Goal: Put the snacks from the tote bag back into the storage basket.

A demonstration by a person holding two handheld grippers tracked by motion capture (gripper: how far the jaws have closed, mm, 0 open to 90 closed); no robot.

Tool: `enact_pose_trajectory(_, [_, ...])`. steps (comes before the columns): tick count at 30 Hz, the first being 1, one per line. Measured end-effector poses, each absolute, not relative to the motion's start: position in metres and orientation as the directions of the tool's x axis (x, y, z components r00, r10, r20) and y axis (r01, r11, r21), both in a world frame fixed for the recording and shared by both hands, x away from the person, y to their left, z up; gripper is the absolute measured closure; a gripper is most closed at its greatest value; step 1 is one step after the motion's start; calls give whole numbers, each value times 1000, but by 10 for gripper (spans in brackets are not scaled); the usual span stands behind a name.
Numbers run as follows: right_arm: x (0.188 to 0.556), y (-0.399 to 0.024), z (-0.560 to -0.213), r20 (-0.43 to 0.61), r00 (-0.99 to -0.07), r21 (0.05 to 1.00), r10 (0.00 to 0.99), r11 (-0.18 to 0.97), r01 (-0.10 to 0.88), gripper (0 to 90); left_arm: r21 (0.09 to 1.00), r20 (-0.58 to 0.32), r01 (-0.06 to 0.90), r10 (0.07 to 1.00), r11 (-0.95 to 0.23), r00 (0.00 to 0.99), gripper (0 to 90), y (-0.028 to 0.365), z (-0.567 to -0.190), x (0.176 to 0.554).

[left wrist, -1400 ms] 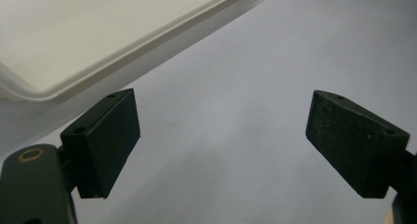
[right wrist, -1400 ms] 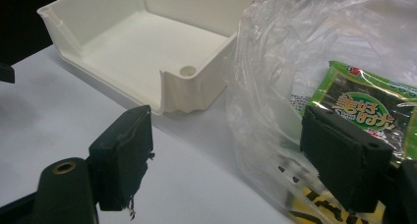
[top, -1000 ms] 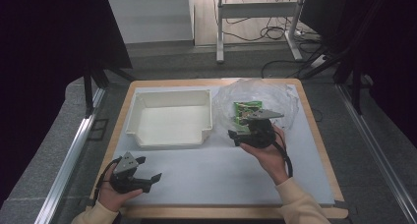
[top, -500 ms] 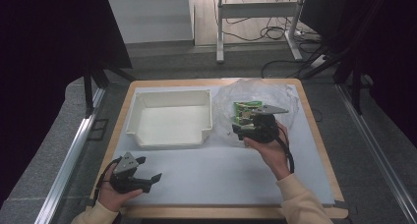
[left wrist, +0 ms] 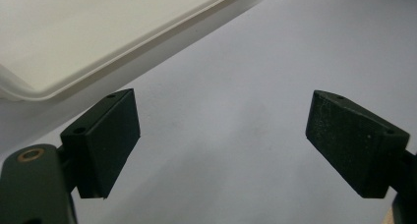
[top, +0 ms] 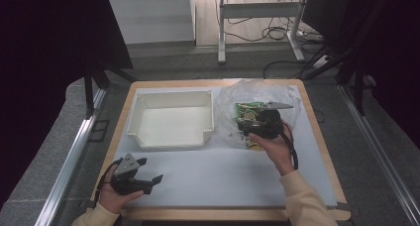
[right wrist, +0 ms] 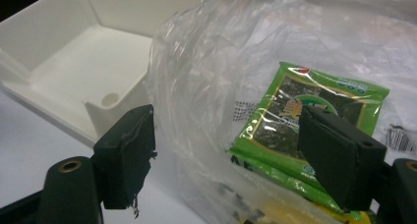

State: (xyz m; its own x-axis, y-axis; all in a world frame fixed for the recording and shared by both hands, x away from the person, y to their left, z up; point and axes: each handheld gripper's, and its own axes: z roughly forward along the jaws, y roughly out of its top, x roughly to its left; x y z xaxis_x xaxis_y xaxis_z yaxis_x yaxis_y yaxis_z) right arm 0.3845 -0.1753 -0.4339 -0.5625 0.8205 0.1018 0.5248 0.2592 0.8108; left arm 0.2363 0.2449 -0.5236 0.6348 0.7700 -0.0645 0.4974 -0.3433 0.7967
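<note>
Right gripper (top: 247,123) over clear plastic bag (top: 277,94), fingers wide apart astride green packet (right wrist: 314,116), gripping nothing. Left gripper (top: 148,174) near-left on tabletop (top: 223,171), fingers spread, empty.

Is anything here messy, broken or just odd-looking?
Mostly tidy. The crumpled clear plastic bag lies slumped beside the empty white plastic tray, with green snack packets askew inside. The right gripper, jaws open at the bag, has a frayed, torn pad.
</note>
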Motion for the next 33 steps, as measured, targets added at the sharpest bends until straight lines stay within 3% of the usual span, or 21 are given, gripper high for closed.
enact_pose_trajectory(33, [440, -185, -432, 91, -460, 754, 883, 241, 611, 260, 795, -82, 502, 759, -341, 646, 131, 244, -525, 236])
